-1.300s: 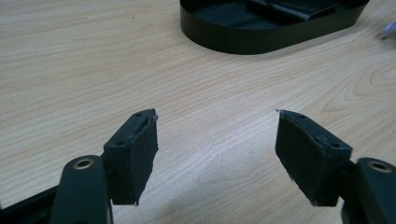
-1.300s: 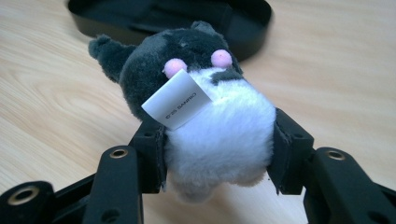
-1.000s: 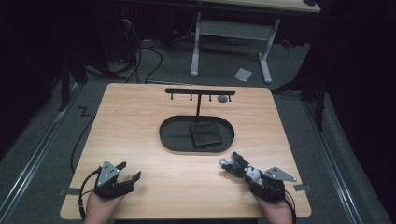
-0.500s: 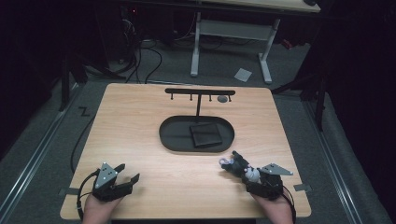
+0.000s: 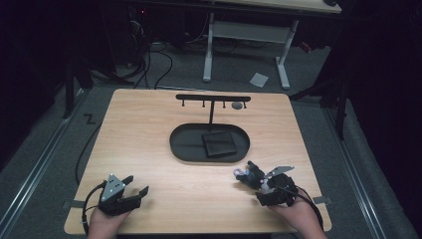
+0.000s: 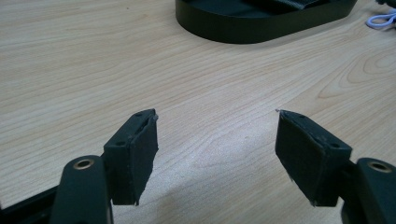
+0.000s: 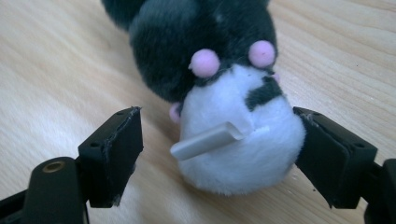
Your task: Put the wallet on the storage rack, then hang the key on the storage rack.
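Note:
A small plush toy (image 7: 233, 140), black with a white belly and pink spots, lies on the wooden table (image 5: 149, 129) at the front right. A grey tag sticks out of its belly, and a lilac loop (image 5: 240, 172) trails from its far end. My right gripper (image 7: 217, 116) is open around the plush (image 5: 250, 173). Its jaws have just been opening: the left pad stands clear and the right pad sits beside the fur. At the front left my left gripper (image 5: 138, 183) rests open over bare wood, with nothing between its jaws (image 6: 217, 121).
A black oval tray (image 5: 179, 144) sits mid-table with a flat black square (image 5: 219, 144) in it. Behind it stands a black T-shaped rack (image 5: 213, 98) with hooks, one bearing a small grey piece (image 5: 237, 105). The tray's wall (image 6: 243, 28) lies ahead of the left gripper.
The right gripper's jaws have spread apart around the plush, and that hand has drawn back and up a little. The plush stays on the table. The left hand has not moved.

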Available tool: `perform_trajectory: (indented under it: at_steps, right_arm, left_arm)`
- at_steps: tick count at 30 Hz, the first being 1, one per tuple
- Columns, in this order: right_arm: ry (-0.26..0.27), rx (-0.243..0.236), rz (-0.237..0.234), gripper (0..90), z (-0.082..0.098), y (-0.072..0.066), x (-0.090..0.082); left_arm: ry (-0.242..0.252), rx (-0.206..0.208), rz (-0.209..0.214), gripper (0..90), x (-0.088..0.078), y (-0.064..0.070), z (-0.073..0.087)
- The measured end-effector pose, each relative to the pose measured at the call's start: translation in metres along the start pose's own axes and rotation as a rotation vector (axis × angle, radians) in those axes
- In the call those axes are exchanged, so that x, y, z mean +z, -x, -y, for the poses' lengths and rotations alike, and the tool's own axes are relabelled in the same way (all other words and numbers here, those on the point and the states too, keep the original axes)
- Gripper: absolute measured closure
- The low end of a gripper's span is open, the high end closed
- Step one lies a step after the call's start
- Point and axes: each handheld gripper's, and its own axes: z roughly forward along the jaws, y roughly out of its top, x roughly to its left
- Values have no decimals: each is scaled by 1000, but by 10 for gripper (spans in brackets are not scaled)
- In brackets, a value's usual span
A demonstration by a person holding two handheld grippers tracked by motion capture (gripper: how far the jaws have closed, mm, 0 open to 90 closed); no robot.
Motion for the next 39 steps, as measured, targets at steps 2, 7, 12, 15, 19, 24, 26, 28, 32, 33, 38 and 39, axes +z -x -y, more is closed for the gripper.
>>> perform_trajectory:
  at_steps: [2,7,12,15,19,24,26,28,32,33,38,39]
  right_arm:
    - [-44,-31,7,184,-4,-1,-1]
    - [-146,-84,28,186,-17,0,-3]
    - [-232,-146,-2,232,-36,3,-2]
    - [-298,-159,-27,225,-49,7,2]
    - [-345,-162,-36,224,-60,14,8]
    - [-394,-215,-68,331,-62,13,19]
    - [-394,-229,-78,365,-62,12,20]
    - [-404,-240,-88,407,-64,12,22]
    - [-397,-255,-79,472,-64,8,22]
    - [-398,-231,-90,480,-65,9,19]
    - [-365,-168,-112,480,-69,13,4]
    - [-365,-168,-112,480,-69,13,4]
  left_arm:
    - [1,-2,6,304,-1,-1,0]
    - [-5,12,20,304,1,2,-1]
    - [-3,13,30,305,2,3,-1]
    - [-8,13,31,305,2,2,-1]
    - [-6,13,26,305,0,2,0]
    - [-2,13,11,306,-2,2,0]
    - [-4,12,7,306,-2,2,0]
    - [-8,12,5,306,-1,2,1]
    - [-13,17,3,306,-1,3,1]
    - [-13,18,1,306,-1,3,1]
    - [-6,14,-3,306,-2,2,2]
    - [-5,9,-1,306,-2,2,2]
